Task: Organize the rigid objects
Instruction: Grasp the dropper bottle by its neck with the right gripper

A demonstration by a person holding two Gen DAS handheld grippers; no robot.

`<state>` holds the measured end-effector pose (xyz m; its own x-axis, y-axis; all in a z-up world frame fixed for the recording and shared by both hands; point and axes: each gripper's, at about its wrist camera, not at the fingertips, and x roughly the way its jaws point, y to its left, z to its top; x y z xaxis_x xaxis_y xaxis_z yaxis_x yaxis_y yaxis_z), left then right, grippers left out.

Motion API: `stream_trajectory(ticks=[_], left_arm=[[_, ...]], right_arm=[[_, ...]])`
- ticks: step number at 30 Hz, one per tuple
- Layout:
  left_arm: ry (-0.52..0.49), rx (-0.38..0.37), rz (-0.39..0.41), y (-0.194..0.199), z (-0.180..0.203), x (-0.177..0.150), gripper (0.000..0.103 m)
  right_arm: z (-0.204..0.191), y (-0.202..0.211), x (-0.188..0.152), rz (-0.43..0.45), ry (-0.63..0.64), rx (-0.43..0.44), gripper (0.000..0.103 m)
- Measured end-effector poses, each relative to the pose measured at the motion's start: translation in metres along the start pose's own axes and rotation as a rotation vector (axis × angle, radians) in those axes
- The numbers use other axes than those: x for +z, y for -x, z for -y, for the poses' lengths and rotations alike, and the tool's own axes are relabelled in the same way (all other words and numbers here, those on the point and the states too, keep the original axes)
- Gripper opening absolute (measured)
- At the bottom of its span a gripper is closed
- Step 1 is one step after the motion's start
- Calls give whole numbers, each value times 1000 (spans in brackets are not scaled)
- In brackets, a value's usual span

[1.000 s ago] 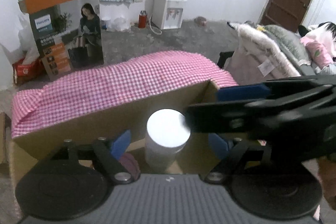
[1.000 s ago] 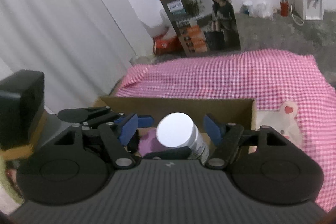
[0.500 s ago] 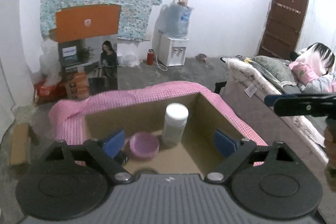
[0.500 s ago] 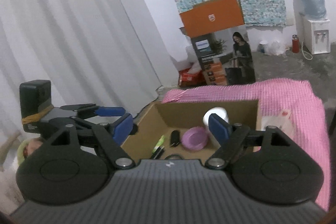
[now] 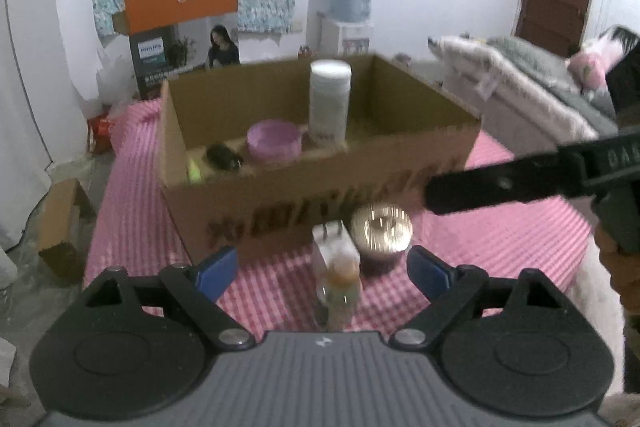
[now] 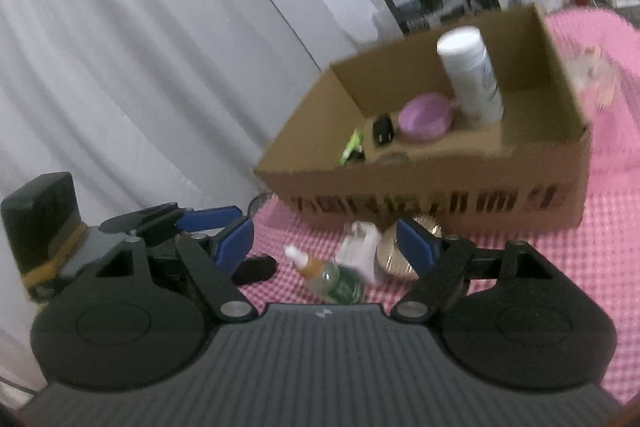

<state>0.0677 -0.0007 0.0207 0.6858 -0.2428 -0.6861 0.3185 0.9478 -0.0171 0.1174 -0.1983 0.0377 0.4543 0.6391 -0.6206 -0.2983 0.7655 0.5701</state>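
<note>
An open cardboard box stands on the pink checked cloth. Inside it are a white bottle, a purple bowl, a small black object and a green pen. In front of the box lie a gold-lidded jar, a white charger plug and a small green bottle. My left gripper is open and empty, near these items. My right gripper is open and empty above them.
A bed stands to the right, a water dispenser and a printed carton behind the table. A white curtain hangs on the left. A small black object lies on the cloth near the left gripper.
Both grippers have pulled back and up out of the box, leaving the white bottle standing inside. The items in front of the box have come into view.
</note>
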Motion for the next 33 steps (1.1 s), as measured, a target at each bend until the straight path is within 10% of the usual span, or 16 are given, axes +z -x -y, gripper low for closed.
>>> stream_trajectory(ticks=[18, 33], left_arm=[[-59, 43, -89, -49, 14, -44, 34], [-109, 2, -88, -37, 36, -54, 33]], right_arm=[[-31, -63, -20, -117, 60, -17, 27], [-32, -53, -25, -128, 107, -78, 24]])
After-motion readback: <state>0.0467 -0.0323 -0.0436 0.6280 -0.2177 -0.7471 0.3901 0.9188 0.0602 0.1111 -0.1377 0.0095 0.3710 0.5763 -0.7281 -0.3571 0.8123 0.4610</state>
